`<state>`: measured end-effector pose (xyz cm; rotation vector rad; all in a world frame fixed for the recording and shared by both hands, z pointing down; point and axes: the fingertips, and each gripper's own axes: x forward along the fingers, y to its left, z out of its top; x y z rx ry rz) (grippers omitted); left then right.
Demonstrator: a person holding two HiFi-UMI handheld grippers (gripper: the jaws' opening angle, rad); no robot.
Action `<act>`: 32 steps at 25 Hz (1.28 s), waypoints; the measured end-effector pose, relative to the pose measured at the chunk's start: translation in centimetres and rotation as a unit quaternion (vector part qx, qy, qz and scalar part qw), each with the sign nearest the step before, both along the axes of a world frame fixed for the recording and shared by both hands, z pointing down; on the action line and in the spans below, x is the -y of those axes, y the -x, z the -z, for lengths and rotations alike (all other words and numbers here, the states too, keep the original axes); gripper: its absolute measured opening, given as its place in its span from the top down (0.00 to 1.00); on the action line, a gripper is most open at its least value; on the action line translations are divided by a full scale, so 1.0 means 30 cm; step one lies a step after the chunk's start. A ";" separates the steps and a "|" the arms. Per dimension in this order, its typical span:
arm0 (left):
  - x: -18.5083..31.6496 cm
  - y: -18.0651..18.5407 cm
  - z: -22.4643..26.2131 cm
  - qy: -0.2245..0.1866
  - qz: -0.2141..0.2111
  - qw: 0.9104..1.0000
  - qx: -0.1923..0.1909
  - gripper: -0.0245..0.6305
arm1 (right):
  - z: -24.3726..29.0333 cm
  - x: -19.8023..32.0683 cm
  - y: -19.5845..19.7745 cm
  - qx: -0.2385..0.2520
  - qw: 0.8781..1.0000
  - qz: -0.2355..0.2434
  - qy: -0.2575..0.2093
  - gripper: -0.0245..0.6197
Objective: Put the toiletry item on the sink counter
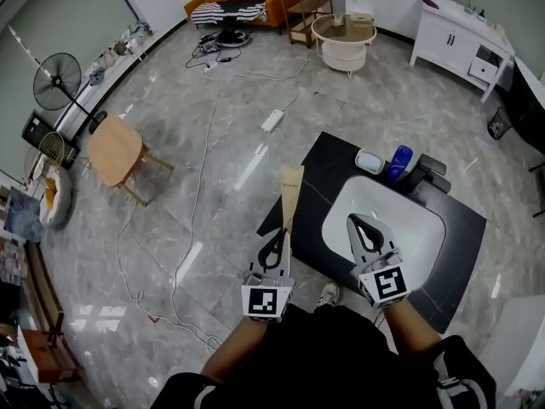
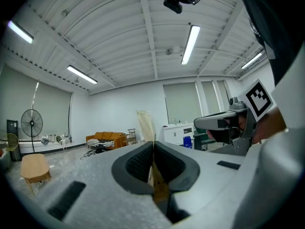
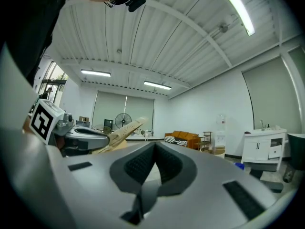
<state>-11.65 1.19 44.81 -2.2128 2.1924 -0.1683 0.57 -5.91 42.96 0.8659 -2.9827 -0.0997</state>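
In the left gripper view, the left tongs (image 2: pixel 153 148) are pinched shut on a flat tan packet (image 2: pixel 146 124) that stands up past the tips. In the right gripper view, the right tongs (image 3: pixel 155 149) are closed on nothing. Only the head view shows the layout. There the packet juts forward along the left edge of the dark surface (image 1: pixel 319 162), the right tongs hang over the white basin (image 1: pixel 417 228), and a blue bottle (image 1: pixel 399 162) stands behind.

Left tool (image 2: pixel 153 147) tight on a thin tan packet (image 2: pixel 146 125), upright between its jaws
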 end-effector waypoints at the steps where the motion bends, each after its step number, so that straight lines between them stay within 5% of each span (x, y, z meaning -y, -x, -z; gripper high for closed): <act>1: 0.018 0.000 0.001 0.001 -0.003 1.000 0.001 0.93 | 0.006 0.015 0.001 0.000 1.000 -0.001 -0.001 0.95; 10: 0.181 0.027 -0.018 0.012 -0.039 0.999 -0.004 0.93 | -0.007 0.127 0.025 -0.007 1.000 -0.025 0.011 0.95; 15: 0.272 0.063 -0.068 0.022 -0.081 0.996 0.035 0.93 | -0.003 0.179 0.030 -0.005 0.998 -0.066 0.018 0.95; 22: 0.387 0.073 -0.090 0.031 -0.110 0.993 0.001 0.93 | 0.029 0.213 0.023 0.006 0.995 -0.095 0.008 0.95; 32: 0.548 0.050 -0.320 0.086 -0.143 0.986 0.016 0.93 | -0.007 0.254 -0.063 0.000 0.988 -0.156 0.007 0.95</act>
